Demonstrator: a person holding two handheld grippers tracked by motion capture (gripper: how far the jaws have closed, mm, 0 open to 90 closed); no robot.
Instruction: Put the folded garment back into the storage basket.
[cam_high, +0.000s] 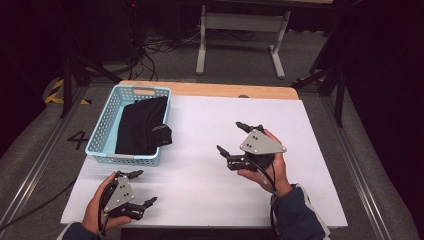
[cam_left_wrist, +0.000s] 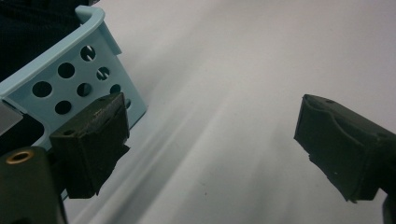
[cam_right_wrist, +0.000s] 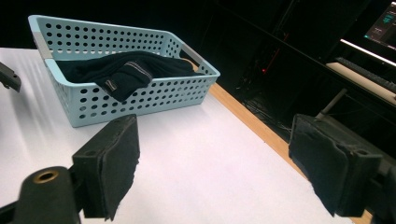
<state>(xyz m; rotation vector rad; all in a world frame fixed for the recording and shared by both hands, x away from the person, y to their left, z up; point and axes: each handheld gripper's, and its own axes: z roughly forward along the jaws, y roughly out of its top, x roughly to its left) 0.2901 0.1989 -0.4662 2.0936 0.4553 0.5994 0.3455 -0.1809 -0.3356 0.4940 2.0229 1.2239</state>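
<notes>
1. Step in hand, as I judge it: the dark folded garment (cam_high: 142, 126) already lies in the light-blue perforated basket (cam_high: 100, 131), one cuffed end draped over the near right rim; both my grippers stand clear of it over the white table cover (cam_high: 210, 125); this reads as a pause between placing and the next reach.
2. My left gripper (cam_high: 145, 187): jaws wide apart, nothing between them; it sits at the near left of the cover, just in front of the basket's near corner (cam_left_wrist: 100, 28).
3. My right gripper (cam_high: 232, 136): jaws wide apart, empty; it points toward the basket (cam_right_wrist: 140, 93) across bare cover, the garment (cam_right_wrist: 126, 70) well apart from its pads.
4. Next move, in my estimate: either withdraw, or advance the right gripper to tuck the overhanging cuff (cam_high: 162, 135) inside the rim; this calls for a low approach over the basket wall.
</notes>
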